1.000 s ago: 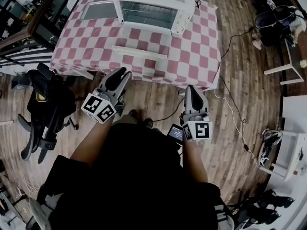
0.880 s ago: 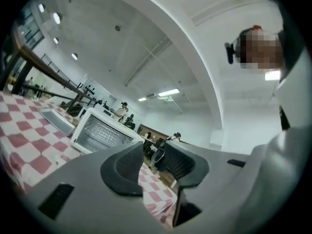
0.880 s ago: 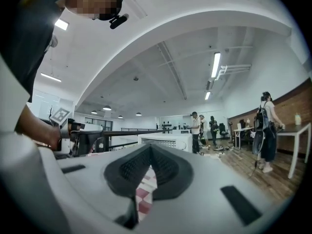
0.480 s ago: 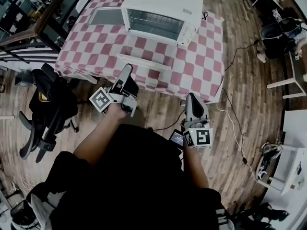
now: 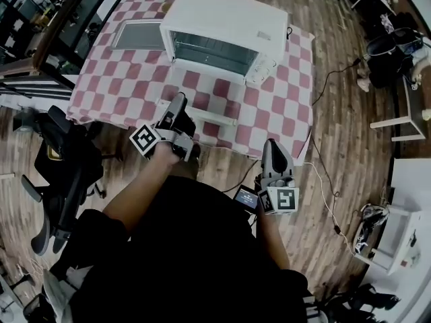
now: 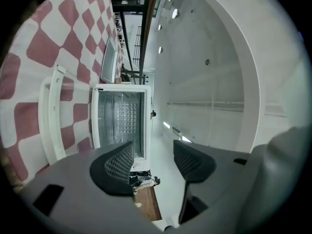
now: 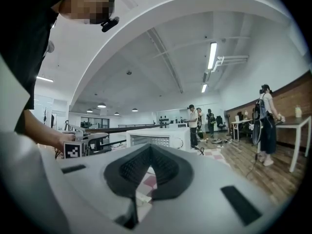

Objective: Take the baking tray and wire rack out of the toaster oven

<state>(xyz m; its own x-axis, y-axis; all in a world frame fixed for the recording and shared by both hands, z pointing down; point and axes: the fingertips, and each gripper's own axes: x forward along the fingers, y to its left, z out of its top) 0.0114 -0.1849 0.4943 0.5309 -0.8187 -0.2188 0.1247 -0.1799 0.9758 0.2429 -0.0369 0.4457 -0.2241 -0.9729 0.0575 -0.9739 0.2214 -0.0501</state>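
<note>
Rolled onto its side since a second ago and carried forward from just off the table's front edge to above the cloth: left gripper (image 5: 179,103). Also nearer the table than before: right gripper (image 5: 271,147), tip now at the front edge of the red-and-white checked table (image 5: 276,99), close to its right corner. Left jaws lately widening, now spread apart with nothing between, pointed at the open mouth of the white toaster oven (image 5: 225,19). Tips over the white handle (image 5: 212,116) of the drop-down door (image 5: 202,89) in the head view, contact not to be made out. Door lying flat on the cloth, with checks visible through its glass. Right jaws pressed together tip to tip, pinching nothing, aimed level toward the oven from farther back. Wire rack (image 5: 214,51) inside the cavity, seen as thin bars across it. Grey baking tray (image 5: 138,34) already outside, flat on the cloth just beside the oven's left wall, well apart from both grippers. Black office chair (image 5: 64,180) on the wooden floor (image 5: 337,133) left of the table. Several people (image 7: 193,123) standing far off in the right gripper view, beyond the oven.
</note>
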